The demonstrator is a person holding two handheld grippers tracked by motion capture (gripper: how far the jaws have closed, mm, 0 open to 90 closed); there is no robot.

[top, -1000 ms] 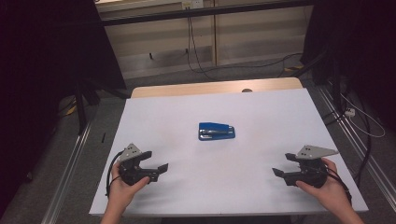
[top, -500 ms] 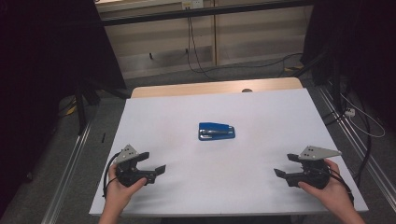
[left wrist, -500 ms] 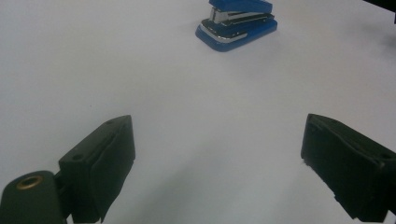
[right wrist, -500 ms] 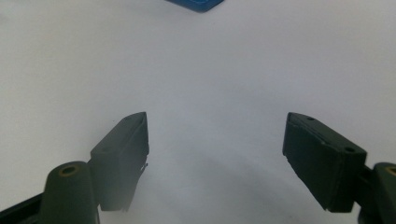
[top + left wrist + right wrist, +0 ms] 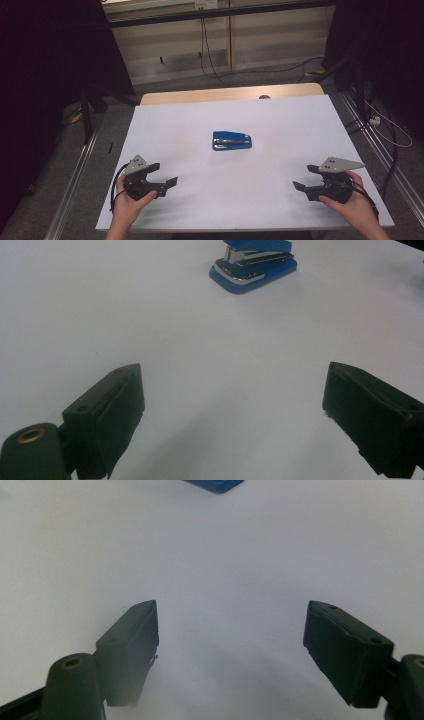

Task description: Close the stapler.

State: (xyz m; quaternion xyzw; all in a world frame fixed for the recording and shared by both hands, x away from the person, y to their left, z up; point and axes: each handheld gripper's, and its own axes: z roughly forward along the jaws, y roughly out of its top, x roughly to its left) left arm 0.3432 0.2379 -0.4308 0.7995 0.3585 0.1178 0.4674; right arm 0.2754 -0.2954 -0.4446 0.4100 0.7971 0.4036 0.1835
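Blue stapler (image 5: 231, 141) lies flat near the middle of the white bench (image 5: 280, 115), long axis roughly left-right in the high view, nothing touching it

Left gripper (image 5: 166, 184) is held by the left hand (image 5: 129, 202) at the near-left part of the bench, fingers (image 5: 107, 412) spread wide apart, nothing between them. In the left gripper view the stapler (image 5: 254, 264) sits far ahead at the top of the view, a bit right of centre between the fingers, well apart from both, metal top and blue base visible

Right gripper (image 5: 303, 186) is held by the right hand (image 5: 355, 202) at the near-right, fingers (image 5: 345, 650) also wide apart and empty. In the right gripper view just a blue corner of the stapler (image 5: 215, 485) shows at the top edge, roughly midway between the fingers, well apart

Stapler is between the two grippers and farther from the person than either
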